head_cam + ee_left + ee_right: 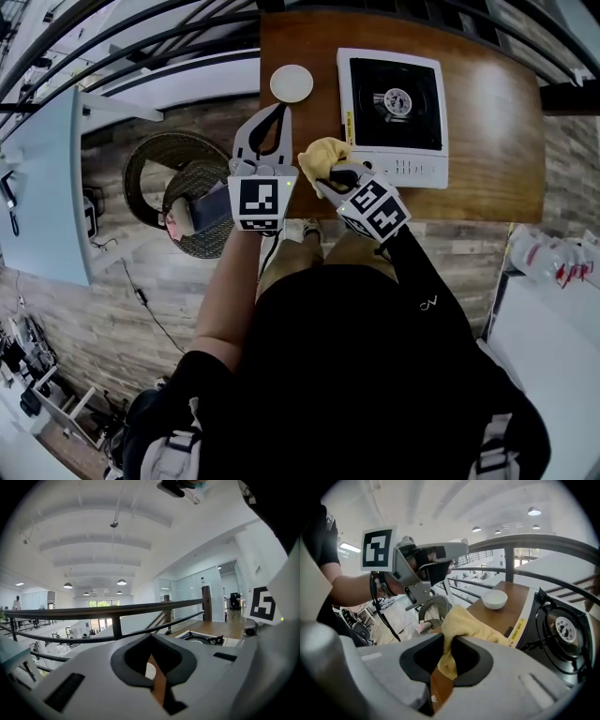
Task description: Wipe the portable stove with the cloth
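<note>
Your right gripper [334, 173] is clenched on the cloth [322, 155] at the stove's [417, 167] near-left corner. The left gripper [277, 114] is closed and empty. Wiping has apparently not begun; next, carry the cloth onto the stove top.

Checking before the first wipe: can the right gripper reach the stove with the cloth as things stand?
Probably yes: the right gripper, shut on the yellow cloth, hangs beside the stove's near-left corner, with nothing between them.

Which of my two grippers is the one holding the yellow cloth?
The right gripper: its jaws are shut on the yellow cloth. The left gripper has nothing between its jaws.
</note>
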Available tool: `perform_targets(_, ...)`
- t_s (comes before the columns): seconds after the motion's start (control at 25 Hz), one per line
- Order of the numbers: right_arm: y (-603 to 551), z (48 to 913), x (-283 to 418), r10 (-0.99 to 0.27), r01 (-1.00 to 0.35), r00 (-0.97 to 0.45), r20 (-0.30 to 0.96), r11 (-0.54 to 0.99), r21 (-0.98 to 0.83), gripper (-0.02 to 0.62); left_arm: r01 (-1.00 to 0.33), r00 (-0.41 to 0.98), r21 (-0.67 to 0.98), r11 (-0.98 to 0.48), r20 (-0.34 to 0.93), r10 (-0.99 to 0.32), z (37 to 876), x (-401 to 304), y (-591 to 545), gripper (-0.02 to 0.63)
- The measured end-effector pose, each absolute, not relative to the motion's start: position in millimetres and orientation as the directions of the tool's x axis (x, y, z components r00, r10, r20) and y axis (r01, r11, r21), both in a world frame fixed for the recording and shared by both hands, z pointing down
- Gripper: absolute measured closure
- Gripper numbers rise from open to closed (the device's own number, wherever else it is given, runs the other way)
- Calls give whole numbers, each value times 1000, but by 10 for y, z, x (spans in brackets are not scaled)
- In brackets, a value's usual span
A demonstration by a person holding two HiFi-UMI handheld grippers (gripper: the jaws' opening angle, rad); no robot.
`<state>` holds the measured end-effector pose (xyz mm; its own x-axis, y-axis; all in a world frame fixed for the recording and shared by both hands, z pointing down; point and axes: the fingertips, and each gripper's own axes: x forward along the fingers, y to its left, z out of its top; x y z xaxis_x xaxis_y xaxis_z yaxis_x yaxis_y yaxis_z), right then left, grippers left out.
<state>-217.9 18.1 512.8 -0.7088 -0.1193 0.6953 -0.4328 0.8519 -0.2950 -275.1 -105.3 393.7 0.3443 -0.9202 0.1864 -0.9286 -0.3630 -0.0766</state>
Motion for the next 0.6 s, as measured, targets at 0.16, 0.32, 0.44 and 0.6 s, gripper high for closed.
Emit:
perform_targets(0.16, -142, 5153, -2083, -166, -477, -674, 720, 841, -253, 538, -932, 335, -73, -355, 198, -921, 3970, -2712, -1156, 600)
perform_targets(0.32, -601, 5082, -1996, -229, -534, -662, 713, 812, -236, 538, -939, 317, -71, -336, 199, -927, 3962, -2659, -1322, 600)
perform_targets(0.44, -944, 5046, -1946, -269, -577, -647, 713, 784, -229, 538, -943, 303, -74, -324, 205, -931, 3978, -2626, -1442, 600)
perform_targets(0.6, -1411, 5019, -1900, -306, -603, -632, 712, 771, -204, 538, -950, 283, -78, -303, 198, -939, 4005, -2582, -1670, 600)
